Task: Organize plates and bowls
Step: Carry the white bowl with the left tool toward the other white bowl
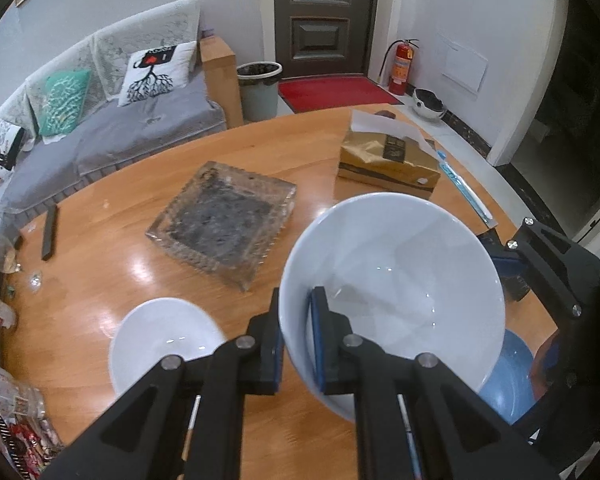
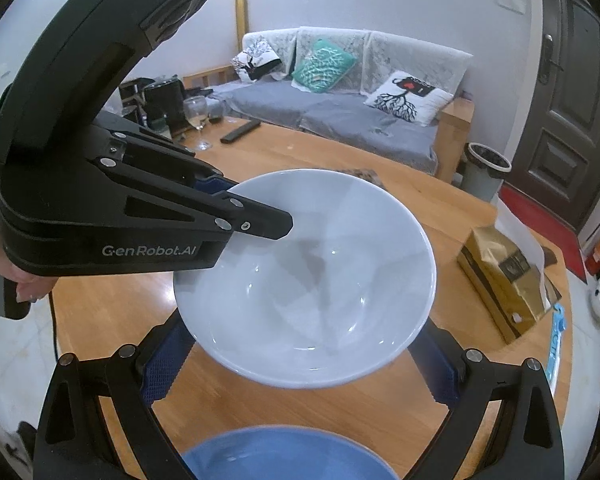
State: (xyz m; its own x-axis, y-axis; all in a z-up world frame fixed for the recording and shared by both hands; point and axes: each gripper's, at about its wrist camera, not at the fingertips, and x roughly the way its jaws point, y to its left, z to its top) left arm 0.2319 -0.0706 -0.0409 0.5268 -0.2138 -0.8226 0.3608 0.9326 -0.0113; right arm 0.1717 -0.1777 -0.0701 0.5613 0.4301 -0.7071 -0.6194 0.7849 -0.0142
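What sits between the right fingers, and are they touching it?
The large white bowl, held by the left gripper on its rim, sits between the right gripper's wide-open fingers in the right wrist view. Contact can't be told.

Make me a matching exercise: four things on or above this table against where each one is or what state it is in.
Things:
1. large white bowl
2. small white bowl
3. blue bowl
4. glass tray

States:
A. lying flat mid-table
B. clamped at the rim by the left gripper
C. resting on the table, untouched, left of the left gripper
D. beneath the right gripper

Pairs: 1-B, 2-C, 3-D, 4-A
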